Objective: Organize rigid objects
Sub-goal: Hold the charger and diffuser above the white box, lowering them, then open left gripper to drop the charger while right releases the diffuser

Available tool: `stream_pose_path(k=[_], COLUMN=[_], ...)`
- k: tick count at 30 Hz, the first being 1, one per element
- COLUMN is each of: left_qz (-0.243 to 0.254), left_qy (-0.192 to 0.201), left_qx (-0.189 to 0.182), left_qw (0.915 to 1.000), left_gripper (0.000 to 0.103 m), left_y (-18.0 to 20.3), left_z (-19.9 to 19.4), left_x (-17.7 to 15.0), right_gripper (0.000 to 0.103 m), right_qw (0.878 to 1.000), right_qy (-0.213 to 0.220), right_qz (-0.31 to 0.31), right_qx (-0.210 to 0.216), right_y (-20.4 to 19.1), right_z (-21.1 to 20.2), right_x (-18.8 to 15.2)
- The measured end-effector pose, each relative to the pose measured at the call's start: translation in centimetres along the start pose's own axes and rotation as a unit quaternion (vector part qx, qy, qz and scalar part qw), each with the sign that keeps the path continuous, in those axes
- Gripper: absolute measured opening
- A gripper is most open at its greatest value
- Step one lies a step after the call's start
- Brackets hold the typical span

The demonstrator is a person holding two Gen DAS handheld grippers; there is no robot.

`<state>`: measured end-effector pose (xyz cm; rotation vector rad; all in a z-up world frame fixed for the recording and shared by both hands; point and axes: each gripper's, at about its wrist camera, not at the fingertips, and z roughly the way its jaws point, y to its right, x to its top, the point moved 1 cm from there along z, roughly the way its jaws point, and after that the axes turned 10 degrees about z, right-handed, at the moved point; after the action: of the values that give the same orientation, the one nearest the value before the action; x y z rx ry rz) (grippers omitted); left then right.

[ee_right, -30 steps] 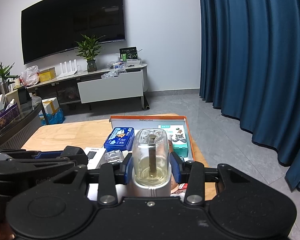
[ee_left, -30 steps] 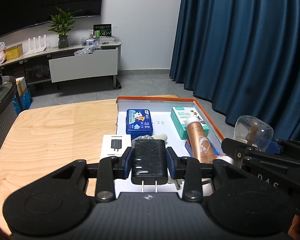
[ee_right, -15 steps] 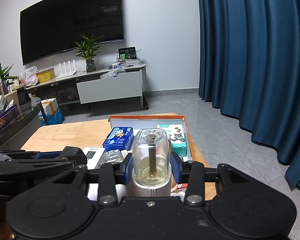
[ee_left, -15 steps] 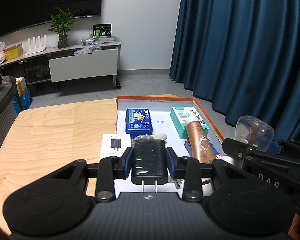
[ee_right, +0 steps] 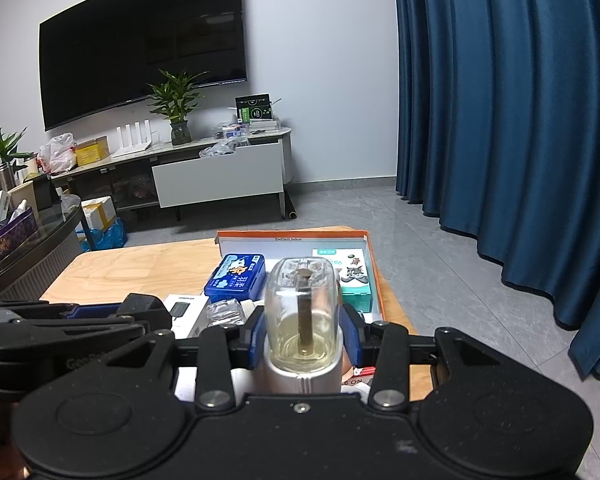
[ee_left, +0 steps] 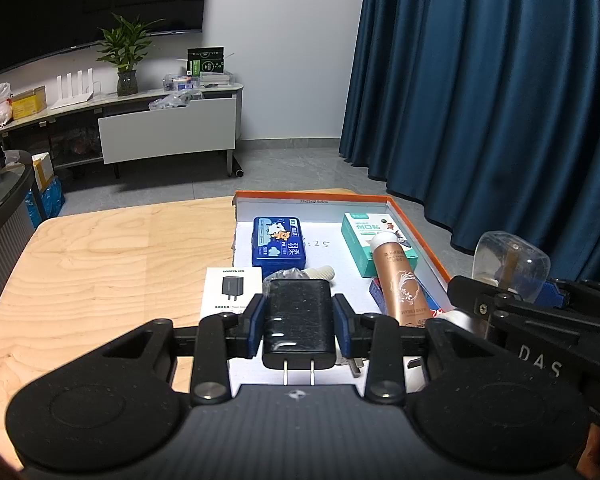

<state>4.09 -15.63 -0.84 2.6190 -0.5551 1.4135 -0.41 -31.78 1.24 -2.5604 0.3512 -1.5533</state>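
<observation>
Black plastic first: my left gripper (ee_left: pixel 299 322) pinches a black charger (ee_left: pixel 299 320), prongs toward me, above the white UGREEN box (ee_left: pixel 230 290) on the wooden table (ee_left: pixel 100 264). My right gripper (ee_right: pixel 302 330) clamps a clear-capped bottle (ee_right: pixel 302 312) over the orange-rimmed tray (ee_left: pixel 418 226). In the tray I read "25" handwritten beside the blue tin (ee_left: pixel 278 246), and "HYDRO" on the copper tube (ee_left: pixel 400 280) leaning across the teal box (ee_left: pixel 366 236).
</observation>
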Motion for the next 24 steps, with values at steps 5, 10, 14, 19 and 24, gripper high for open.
stream_pose_path(k=[5, 10, 14, 19, 24], left_qz=[0.0, 0.0, 0.0, -0.001, -0.001], left_qy=[0.0, -0.001, -0.001, -0.003, -0.004], left_qx=[0.0, 0.0, 0.0, -0.001, 0.0], left_qw=[1.0, 1.0, 1.0, 1.0, 1.0], left_gripper=[0.036, 0.036, 0.036, 0.036, 0.036], left_y=[0.01, -0.06, -0.12, -0.06, -0.08], left_z=[0.01, 0.04, 0.09, 0.11, 0.23], left_x=[-0.03, -0.11, -0.16, -0.29, -0.32], right_gripper=[0.048, 0.048, 0.048, 0.048, 0.048], right_qw=[1.0, 1.0, 1.0, 1.0, 1.0], right_qy=[-0.002, -0.003, -0.004, -0.006, -0.009], right_qz=[0.001, 0.001, 0.002, 0.004, 0.005], right_qx=[-0.002, -0.002, -0.005, -0.007, -0.007], right_y=[0.08, 0.11, 0.01, -0.04, -0.09], right_z=[0.12, 0.17, 0.44, 0.68, 0.76], right_x=[0.01, -0.01, -0.13, -0.18, -0.15])
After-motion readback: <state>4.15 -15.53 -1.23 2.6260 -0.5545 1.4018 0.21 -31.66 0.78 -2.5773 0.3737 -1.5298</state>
